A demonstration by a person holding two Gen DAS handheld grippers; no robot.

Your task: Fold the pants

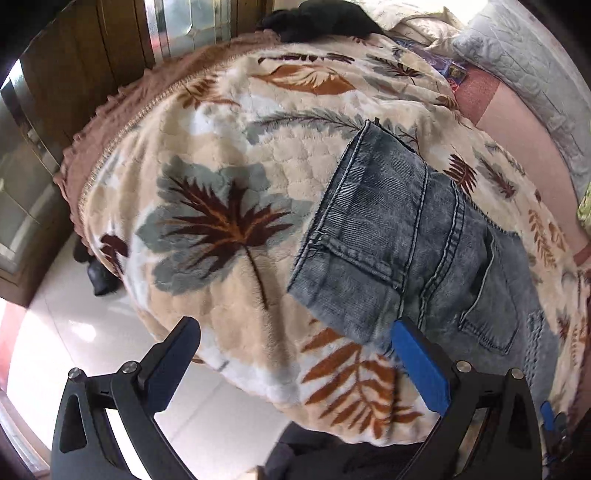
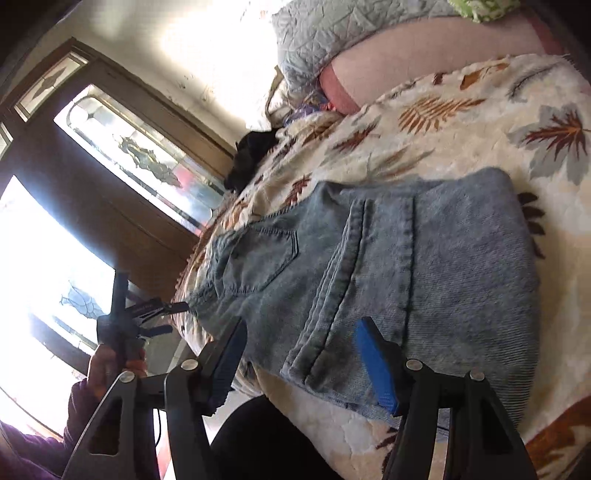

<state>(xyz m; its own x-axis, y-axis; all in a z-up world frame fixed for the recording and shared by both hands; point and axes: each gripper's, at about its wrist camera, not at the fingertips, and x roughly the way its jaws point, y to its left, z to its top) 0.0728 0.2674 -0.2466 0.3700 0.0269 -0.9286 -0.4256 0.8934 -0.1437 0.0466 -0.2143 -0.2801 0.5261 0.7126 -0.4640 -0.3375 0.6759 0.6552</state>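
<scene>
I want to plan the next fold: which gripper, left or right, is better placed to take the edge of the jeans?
Probably right: the right gripper is open over the jeans edge; the left gripper is mostly over blanket.

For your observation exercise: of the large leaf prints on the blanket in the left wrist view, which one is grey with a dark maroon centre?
The big maple-shaped leaf left of the folded jeans; the others nearby are orange-brown fern fronds.

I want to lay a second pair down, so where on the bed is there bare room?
Left of the folded jeans, the leaf-print blanket lies bare out to its brown fringe. The far end is crowded: a black garment and pillow.
</scene>
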